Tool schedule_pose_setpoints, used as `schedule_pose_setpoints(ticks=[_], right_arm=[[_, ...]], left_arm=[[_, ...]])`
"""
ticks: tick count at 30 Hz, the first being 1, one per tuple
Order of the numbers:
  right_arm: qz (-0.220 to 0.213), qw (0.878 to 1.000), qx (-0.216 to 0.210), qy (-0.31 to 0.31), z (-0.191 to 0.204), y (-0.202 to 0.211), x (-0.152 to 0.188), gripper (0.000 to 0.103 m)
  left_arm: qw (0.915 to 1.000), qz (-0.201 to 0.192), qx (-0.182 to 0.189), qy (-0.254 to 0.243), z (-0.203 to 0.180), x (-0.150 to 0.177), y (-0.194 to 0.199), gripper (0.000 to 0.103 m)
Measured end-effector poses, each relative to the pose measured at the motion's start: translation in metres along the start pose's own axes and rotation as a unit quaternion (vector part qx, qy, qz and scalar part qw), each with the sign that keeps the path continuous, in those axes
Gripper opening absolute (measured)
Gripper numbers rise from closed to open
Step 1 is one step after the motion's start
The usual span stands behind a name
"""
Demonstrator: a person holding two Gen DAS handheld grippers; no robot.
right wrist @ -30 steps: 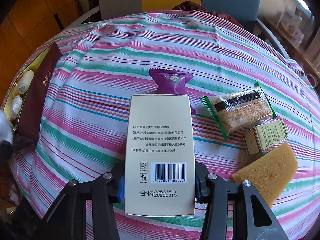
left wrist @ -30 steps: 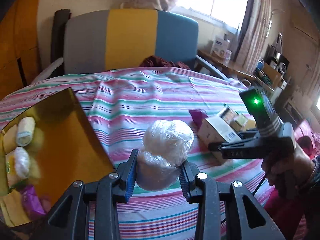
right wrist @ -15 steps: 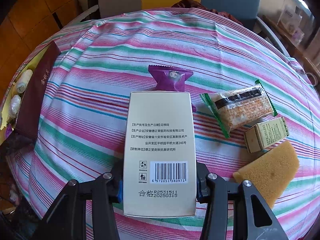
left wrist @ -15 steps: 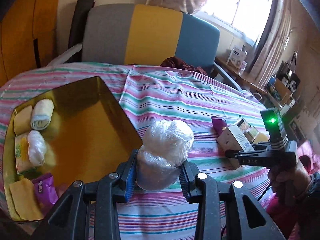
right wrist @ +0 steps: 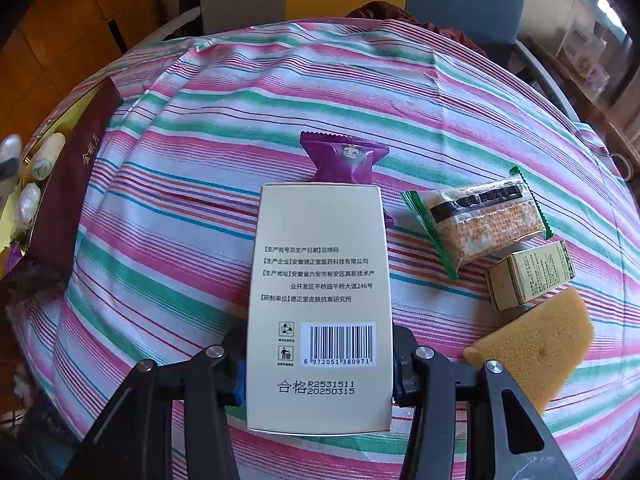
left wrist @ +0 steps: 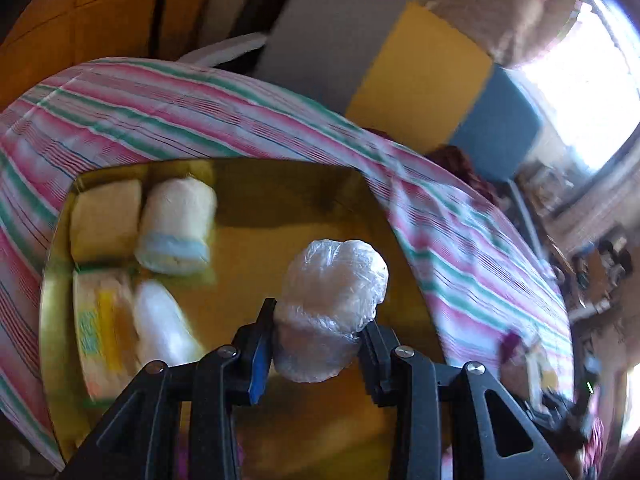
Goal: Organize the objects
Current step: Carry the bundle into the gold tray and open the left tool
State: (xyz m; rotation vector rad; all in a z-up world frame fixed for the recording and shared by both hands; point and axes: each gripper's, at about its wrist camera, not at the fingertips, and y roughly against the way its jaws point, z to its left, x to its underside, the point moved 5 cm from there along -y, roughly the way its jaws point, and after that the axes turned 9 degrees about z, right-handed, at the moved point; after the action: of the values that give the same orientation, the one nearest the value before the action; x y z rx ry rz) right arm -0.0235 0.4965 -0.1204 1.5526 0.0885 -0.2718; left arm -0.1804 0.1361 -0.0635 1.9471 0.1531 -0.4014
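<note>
The left gripper [left wrist: 318, 344] has its fingers clamped on a plastic-wrapped white bundle [left wrist: 332, 308], held above the gold tray [left wrist: 304, 216] at the bench's left edge. The right gripper [right wrist: 316, 364] has its fingers gripping a cream carton [right wrist: 320, 304] over the striped cloth [right wrist: 200, 216]. Beyond it lies a purple sachet [right wrist: 344, 158]; toward the right edge, a snack bar [right wrist: 476, 220].

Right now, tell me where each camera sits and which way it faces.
Left wrist: on the left gripper, looking steeply down into the gold tray; its black fingers show, clamped on a plastic-wrapped roll.
Right wrist: on the right gripper, looking down across the striped tablecloth; its fingers clamp a cream box above loose snacks.
Shared: tablecloth, colour-block chair, and the tray with its rolls, at the right view's left edge.
</note>
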Motion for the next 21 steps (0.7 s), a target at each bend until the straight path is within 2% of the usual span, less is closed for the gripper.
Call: schedule_pose_setpoints(ticks=[2, 8, 10, 13, 16, 21], right_arm=[[0.0, 1.0, 0.0, 0.0, 0.001, 0.0, 0.0, 0.05], [-0.001, 1.0, -0.003, -0.003, -0.002, -0.001, -0.001, 0.05], [-0.001, 1.0, -0.005, -0.004, -0.003, -0.001, -0.002, 0.05], [-0.001, 1.0, -0.005, -0.007, -0.004, -0.001, -0.002, 0.05], [-0.002, 1.0, -0.005, -0.008, -0.004, -0.001, -0.003, 0.05], [-0.001, 1.0, -0.004, -0.009, -0.005, -0.001, -0.003, 0.05]], left_arm=[[0.9997, 0.015, -0.012, 0.016, 0.012, -0.016, -0.016, 0.037], [0.9966, 0.025, -0.063, 0.047, 0.041, -0.053, -0.05, 0.038], [0.9937, 0.03, -0.095, 0.052, 0.05, -0.06, -0.06, 0.039], [0.9937, 0.04, -0.087, 0.059, 0.053, -0.064, -0.07, 0.043], [0.9941, 0.038, -0.092, 0.044, 0.046, -0.062, -0.069, 0.05], [0.9948, 0.027, -0.09, 0.039, 0.047, -0.059, -0.051, 0.053]])
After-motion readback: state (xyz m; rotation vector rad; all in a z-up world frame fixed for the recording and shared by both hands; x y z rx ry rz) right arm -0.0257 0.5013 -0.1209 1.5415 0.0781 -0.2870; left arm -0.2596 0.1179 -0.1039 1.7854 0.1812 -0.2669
